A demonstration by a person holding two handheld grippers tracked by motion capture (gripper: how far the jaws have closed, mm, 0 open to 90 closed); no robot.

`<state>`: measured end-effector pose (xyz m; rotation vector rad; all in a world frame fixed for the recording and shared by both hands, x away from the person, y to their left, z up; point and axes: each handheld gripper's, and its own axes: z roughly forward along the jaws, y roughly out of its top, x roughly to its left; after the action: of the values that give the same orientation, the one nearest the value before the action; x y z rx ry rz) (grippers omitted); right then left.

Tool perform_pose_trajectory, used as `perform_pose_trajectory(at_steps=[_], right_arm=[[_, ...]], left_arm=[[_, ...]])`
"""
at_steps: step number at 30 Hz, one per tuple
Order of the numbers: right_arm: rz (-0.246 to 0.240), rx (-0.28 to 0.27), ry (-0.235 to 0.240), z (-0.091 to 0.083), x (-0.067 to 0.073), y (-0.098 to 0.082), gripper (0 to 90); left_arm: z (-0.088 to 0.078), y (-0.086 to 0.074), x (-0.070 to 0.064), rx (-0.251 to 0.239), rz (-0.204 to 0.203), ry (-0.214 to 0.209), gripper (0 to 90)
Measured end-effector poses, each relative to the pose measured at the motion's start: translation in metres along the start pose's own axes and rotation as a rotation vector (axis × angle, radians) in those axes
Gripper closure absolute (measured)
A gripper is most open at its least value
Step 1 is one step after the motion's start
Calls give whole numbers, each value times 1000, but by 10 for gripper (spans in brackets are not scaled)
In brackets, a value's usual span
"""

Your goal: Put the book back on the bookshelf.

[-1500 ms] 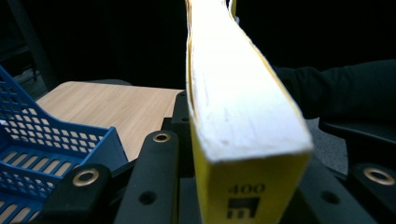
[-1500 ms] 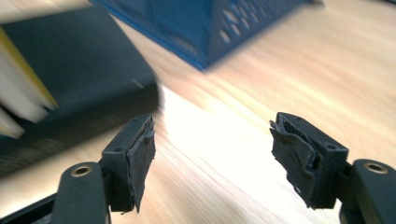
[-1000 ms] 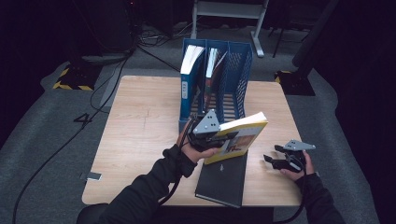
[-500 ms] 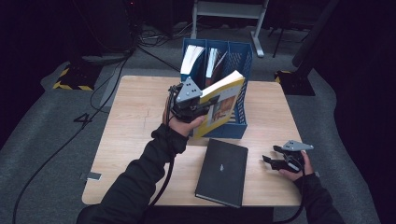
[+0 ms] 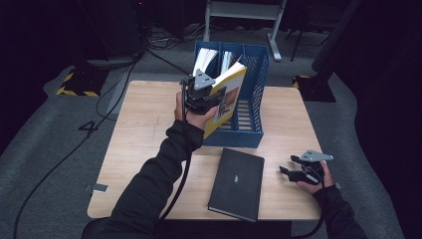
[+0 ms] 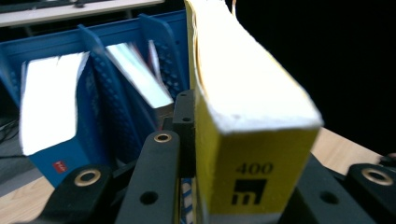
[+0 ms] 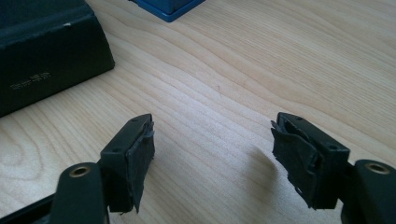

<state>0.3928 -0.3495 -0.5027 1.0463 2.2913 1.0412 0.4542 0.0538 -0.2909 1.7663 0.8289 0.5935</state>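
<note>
The yellow book [image 5: 226, 97] was a thick paperback with a glossy cover, a squared spine and a soft white page edge. The left tool [image 5: 205, 97] had its black jaws pinched tight on the spine end, so the book sat tilted, held up just above the front of the blue file rack [image 5: 258, 79]. That rack was a rigid plastic thing with perforated walls and upright dividers, and two of its slots already had a couple of white-paged books [image 6: 49, 109] leaning in them. In front of the rack, a flat matte black book [image 5: 237, 182] lay on the pale woodgrain bench [image 5: 144, 124]. Off to the rack's near right, the right tool [image 7: 212, 156] rested low over the bench with its worn pads spread apart, nothing between them.
</note>
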Motion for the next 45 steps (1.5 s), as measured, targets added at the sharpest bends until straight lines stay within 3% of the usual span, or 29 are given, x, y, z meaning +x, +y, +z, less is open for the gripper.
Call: perform_pose_trajectory(at_steps=[3, 13, 20, 23, 32, 35, 45], right_arm=[[3, -2, 7, 0, 0, 0, 298], [0, 0, 8, 0, 0, 0, 305], [-1, 0, 11, 0, 1, 0, 305], [-4, 1, 13, -1, 1, 0, 304], [-5, -5, 18, -1, 2, 0, 306], [-8, -2, 18, 0, 2, 0, 306], [-13, -3, 25, -1, 3, 0, 310]], left_arm=[[10, 1, 6, 1, -52, 12, 753], [40, 15, -3, 47, -58, 101, 753], [65, 24, -3, 72, -86, 133, 753], [72, 28, 0, 63, -96, 173, 753], [84, 43, 3, 50, -125, 209, 753], [92, 43, 2, 50, -126, 235, 753], [119, 32, -12, 25, -213, 333, 752]])
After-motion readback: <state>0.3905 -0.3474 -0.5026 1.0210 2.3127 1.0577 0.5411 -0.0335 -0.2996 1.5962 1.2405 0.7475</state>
